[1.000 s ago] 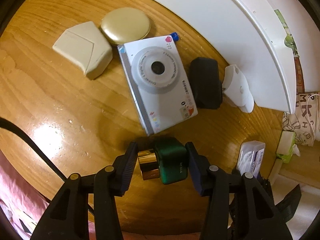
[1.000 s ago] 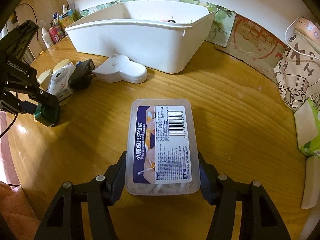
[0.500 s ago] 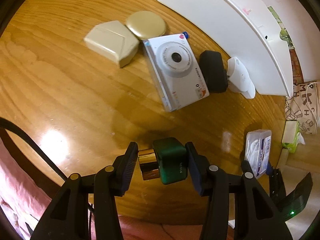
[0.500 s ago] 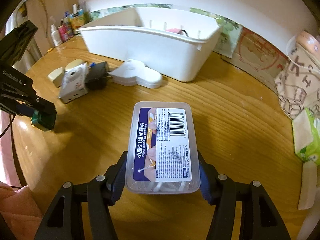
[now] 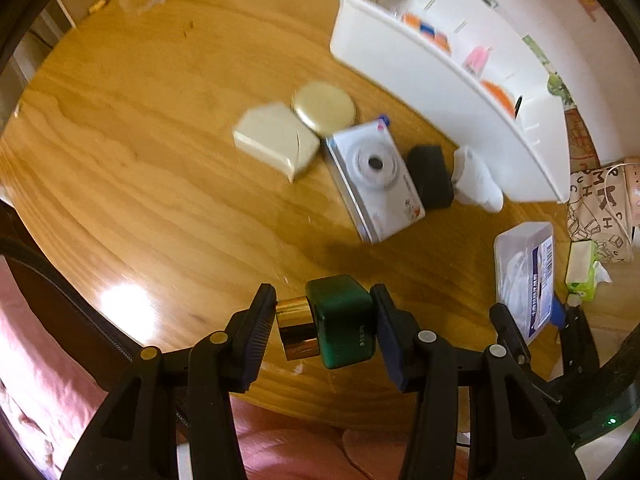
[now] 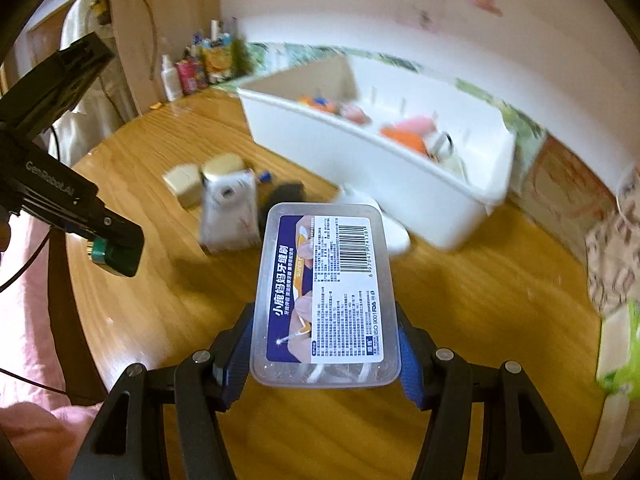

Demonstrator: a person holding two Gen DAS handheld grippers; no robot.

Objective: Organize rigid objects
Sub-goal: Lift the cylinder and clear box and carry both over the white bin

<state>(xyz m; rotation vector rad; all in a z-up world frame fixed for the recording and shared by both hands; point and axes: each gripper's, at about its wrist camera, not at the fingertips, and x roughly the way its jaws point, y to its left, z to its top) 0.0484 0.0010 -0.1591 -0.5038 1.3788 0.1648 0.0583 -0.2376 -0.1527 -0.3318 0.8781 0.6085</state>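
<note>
Best to keep the left gripper clamped end to end on the green gold-capped bottle at lower centre, the right gripper pinching the clear floss-pick box level, and carry both over the white bin rim at upper right before releasing.

Green bottle in left claw
</note>
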